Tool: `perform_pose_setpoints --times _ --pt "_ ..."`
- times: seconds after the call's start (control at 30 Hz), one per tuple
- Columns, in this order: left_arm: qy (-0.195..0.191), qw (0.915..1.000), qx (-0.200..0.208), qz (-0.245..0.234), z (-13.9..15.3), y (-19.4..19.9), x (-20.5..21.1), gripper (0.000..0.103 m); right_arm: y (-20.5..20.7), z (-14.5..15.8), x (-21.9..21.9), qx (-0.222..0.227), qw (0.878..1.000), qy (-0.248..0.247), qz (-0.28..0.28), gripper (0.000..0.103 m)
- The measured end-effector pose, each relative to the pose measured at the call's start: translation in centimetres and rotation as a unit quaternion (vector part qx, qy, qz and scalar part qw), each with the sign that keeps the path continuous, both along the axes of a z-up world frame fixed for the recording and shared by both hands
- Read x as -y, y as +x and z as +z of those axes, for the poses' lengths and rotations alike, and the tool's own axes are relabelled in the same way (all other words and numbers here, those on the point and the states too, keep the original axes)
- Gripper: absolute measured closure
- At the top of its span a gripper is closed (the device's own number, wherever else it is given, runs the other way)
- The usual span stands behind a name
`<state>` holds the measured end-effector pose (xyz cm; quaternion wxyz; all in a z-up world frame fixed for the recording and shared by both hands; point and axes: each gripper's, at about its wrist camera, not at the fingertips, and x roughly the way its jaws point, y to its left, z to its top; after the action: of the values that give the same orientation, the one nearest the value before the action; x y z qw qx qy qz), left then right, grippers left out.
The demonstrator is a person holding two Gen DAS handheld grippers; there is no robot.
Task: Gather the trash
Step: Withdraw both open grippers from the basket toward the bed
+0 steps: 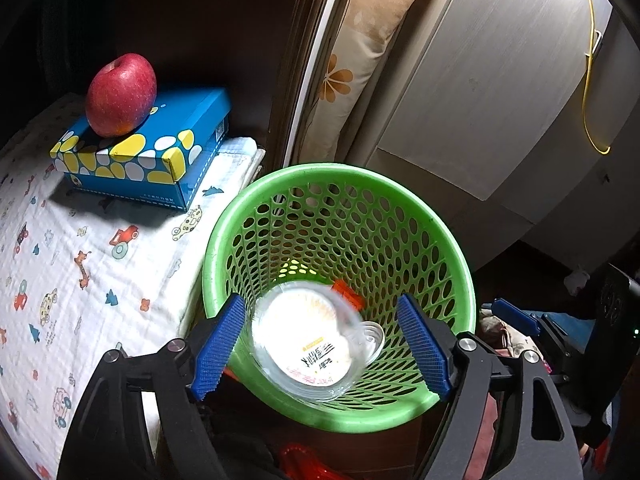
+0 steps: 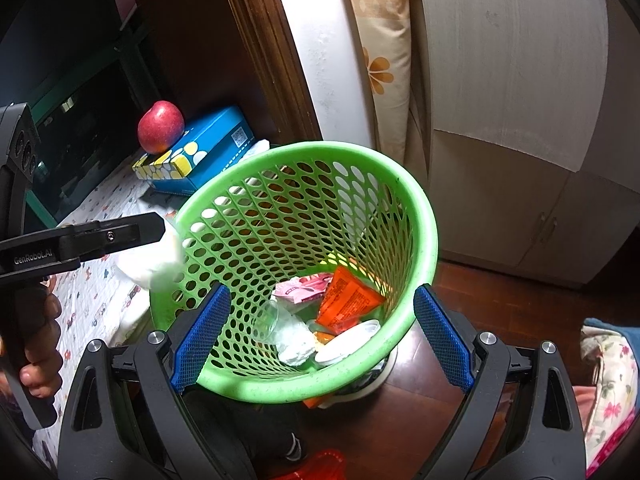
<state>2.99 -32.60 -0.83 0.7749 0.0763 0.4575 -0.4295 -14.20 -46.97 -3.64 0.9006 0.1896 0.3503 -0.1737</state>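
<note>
Above green basket (image 1: 460, 276), blurred clear cup (image 1: 308, 344), white label

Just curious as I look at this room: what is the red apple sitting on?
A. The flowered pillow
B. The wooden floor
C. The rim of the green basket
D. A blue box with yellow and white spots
D: the red apple rests on top of the blue box, which lies on the patterned cloth beside the green basket.
</note>
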Motion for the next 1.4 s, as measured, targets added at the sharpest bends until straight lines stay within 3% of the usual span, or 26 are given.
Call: perform_pose_setpoints --times 0.5,1.4 --pt "-0.004 0.9999 0.008 0.014 0.4 0.2 -1.1 0.021 0.0 0.1 -0.3 0.001 1.0 0.0 0.001 0.011" --pt "0.012 0.9942 0.05 0.095 0.6 1.8 -8.5 0.011 2.5 1.0 -4.2 0.006 0.999 -0.007 0.048 0.01"
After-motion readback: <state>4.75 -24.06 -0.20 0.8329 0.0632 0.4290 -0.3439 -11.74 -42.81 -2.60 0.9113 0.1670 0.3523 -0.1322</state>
